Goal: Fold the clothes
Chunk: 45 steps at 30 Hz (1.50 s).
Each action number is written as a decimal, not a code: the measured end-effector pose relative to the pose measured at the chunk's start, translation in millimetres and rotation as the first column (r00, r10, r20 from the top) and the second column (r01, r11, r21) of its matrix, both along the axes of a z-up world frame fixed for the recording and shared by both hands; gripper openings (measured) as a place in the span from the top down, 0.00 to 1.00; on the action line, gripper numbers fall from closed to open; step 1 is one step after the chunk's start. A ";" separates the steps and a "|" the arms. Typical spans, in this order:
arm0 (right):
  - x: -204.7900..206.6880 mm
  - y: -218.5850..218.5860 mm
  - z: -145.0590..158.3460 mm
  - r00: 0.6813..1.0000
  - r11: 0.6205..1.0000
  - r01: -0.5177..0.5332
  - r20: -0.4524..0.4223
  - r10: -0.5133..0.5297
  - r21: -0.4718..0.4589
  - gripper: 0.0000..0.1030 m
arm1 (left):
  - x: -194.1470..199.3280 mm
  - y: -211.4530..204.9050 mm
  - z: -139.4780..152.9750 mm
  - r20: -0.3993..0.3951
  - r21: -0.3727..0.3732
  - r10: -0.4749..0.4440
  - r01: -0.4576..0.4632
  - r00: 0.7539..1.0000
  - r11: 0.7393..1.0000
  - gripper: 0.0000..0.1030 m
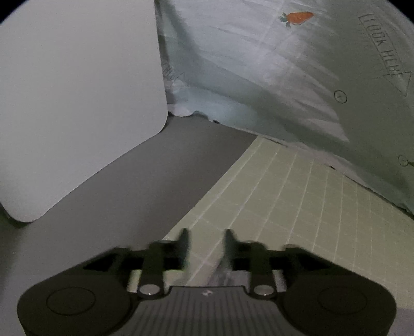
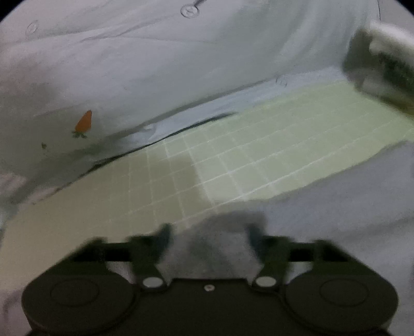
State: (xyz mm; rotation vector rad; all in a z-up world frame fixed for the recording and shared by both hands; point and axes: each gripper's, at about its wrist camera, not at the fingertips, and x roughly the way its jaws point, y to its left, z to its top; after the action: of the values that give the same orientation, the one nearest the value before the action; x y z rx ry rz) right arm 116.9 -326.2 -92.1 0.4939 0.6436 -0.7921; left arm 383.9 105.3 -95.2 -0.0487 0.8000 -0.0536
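Green gridded mat (image 1: pixel 284 196) separates both open, empty grippers, left (image 1: pixel 205 240) and right (image 2: pixel 209 235), from the pale shirt (image 1: pixel 258 64) ahead.

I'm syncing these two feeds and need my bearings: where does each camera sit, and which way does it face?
Left wrist: sits on the left gripper, looking along its open fingers over the green grid mat toward the pale shirt and a white board.
Right wrist: sits on the right gripper, open, facing the mat and shirt.
Shared: the mat, the shirt and its carrot print.
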 end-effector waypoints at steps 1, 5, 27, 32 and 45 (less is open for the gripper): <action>-1.0 7.0 0.5 0.999 0.999 -0.029 -0.029 0.028 -0.029 0.16 | -2.3 3.7 -1.4 -0.011 -0.008 -0.004 0.003 1.000 1.000 0.35; -9.9 40.0 -7.3 0.978 0.984 -0.162 -0.144 0.151 -0.073 0.07 | -27.5 21.0 -17.1 -0.109 0.010 -0.027 0.028 0.994 1.000 0.26; -69.5 102.8 -18.0 0.969 0.985 -0.167 -0.176 0.173 0.049 0.04 | -125.6 17.9 -34.5 -0.142 -0.009 -0.089 0.089 0.986 0.996 0.93; -87.2 95.5 -12.4 0.981 0.993 -0.117 -0.149 0.121 0.033 0.04 | -138.0 -35.1 -12.6 -0.069 -0.055 -0.302 0.298 0.951 0.953 0.93; -117.7 75.7 -4.8 0.995 0.998 -0.015 -0.099 0.020 0.058 0.04 | -201.4 -178.8 -28.0 -0.167 -0.129 -0.770 0.761 0.615 0.636 0.62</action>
State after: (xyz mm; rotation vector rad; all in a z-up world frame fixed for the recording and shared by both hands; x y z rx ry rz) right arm -0.8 -250.5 -96.9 0.5026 0.7634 -0.7870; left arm 182.5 -73.6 -123.2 0.2620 0.9848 -0.9139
